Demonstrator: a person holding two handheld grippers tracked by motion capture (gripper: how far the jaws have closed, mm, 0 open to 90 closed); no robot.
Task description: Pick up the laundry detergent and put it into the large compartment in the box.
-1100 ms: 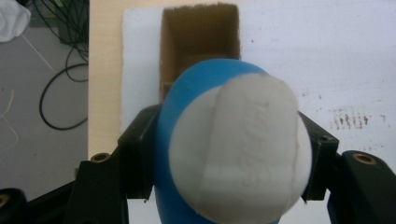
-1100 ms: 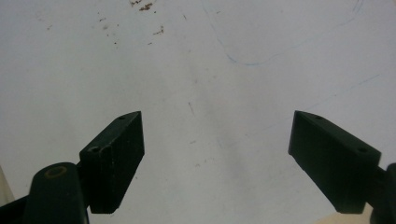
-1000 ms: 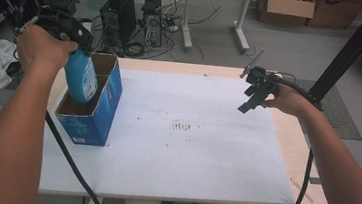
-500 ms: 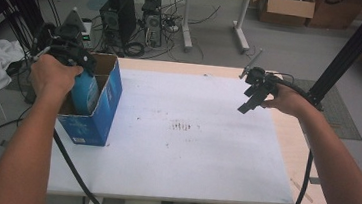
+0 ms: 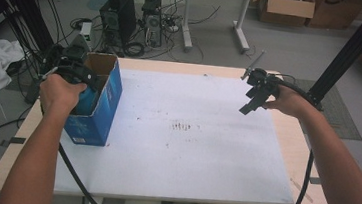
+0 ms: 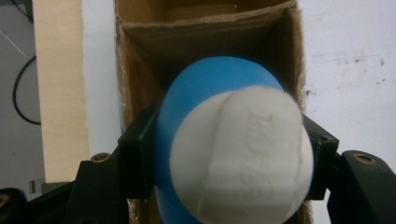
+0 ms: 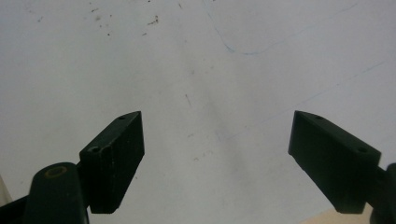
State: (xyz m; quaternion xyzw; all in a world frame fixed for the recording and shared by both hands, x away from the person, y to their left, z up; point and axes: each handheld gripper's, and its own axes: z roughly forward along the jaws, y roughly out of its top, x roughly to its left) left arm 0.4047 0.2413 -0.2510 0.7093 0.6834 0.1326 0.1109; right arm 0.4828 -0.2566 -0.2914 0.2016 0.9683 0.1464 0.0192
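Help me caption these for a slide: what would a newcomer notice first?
The blue bottle with its white cap, clamped in the left gripper and sunk into the open blue cardboard box at the table's left edge. Across the white tabletop, the right gripper hangs open and empty.

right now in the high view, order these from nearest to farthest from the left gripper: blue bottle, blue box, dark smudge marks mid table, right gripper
1. blue bottle, held in the left gripper, inside the box.
2. blue box, around the bottle, at the table's left edge.
3. dark smudge marks, mid table.
4. right gripper, far right side.
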